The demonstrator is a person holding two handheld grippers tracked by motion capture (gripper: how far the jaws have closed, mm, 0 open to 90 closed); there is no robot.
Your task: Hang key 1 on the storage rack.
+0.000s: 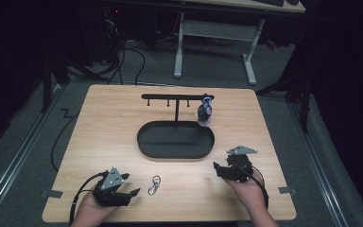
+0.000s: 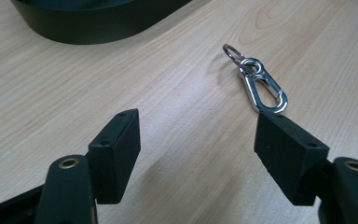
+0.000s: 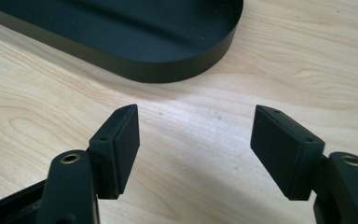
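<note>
Now my left tongs (image 2: 198, 154) stand wide and empty just beside the carabiner keyring (image 2: 258, 79) on the bench (image 1: 113, 123); my right tongs (image 3: 196, 154) are wide too, holding nothing. Next I think I must shift left over the clip and close.

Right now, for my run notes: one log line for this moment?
left gripper: open, beside key clip | right gripper: open, nothing held | black tray: nothing inside | keychain: hanging on rack

Bare tabletop (image 1: 99, 142) around the keyring clip (image 1: 154, 185); black tray (image 1: 144, 142) well beyond.
</note>
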